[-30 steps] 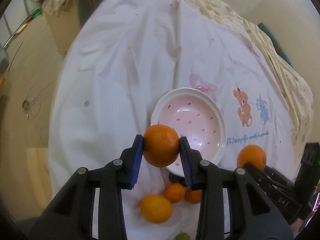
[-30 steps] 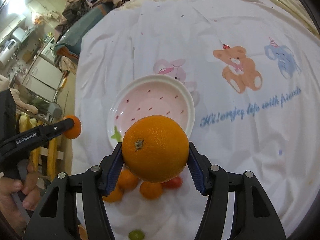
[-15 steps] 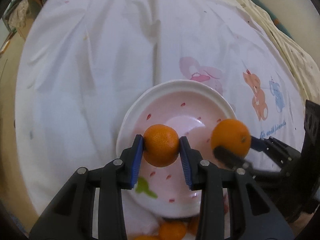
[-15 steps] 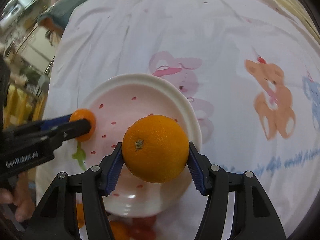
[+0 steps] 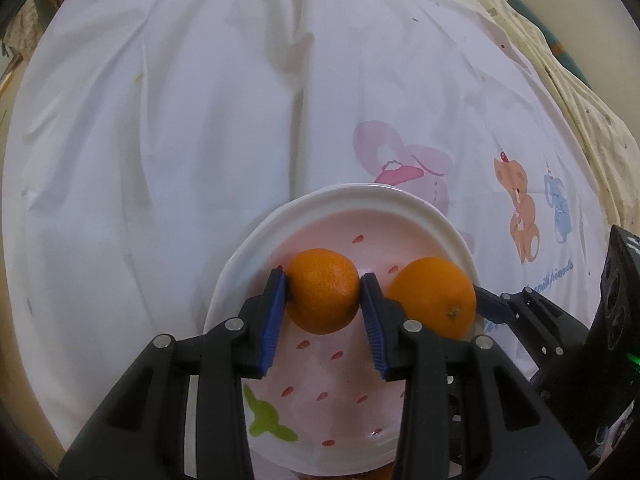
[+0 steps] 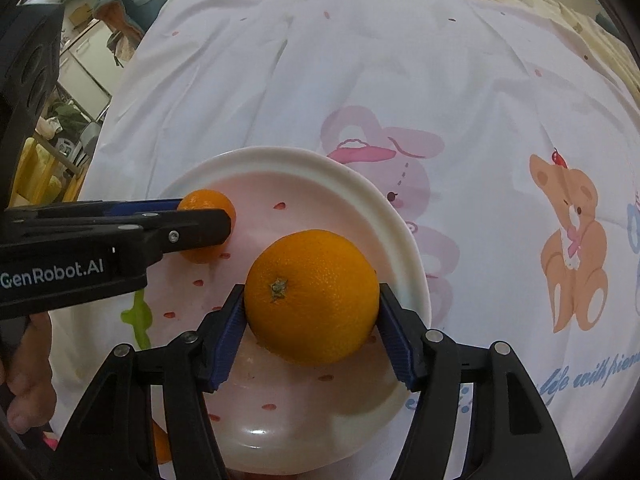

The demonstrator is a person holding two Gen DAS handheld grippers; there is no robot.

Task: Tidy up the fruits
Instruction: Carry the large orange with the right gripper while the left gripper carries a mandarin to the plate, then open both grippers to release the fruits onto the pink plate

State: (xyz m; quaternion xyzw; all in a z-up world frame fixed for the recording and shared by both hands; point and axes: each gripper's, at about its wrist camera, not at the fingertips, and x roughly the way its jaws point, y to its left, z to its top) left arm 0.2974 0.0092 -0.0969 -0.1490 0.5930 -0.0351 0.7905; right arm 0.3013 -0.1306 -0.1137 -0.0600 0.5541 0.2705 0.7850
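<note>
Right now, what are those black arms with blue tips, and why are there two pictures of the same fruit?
Those are two grippers: tongs that a person holds, one in each hand. Part of a hand shows at the edge of one picture. Each gripper carries a camera that looks along its two fingers, so each picture is one gripper's own view.

One picture comes from the left gripper, which pinches a small mandarin. The other comes from the right gripper, which is around a bigger orange. Its jaws have just been opening a little, with the orange between them.

Both fruits are over a pink plate with red specks. The plate sits on a white cloth printed with cartoon animals. It looks as if the fruits are being put on the plate.
</note>
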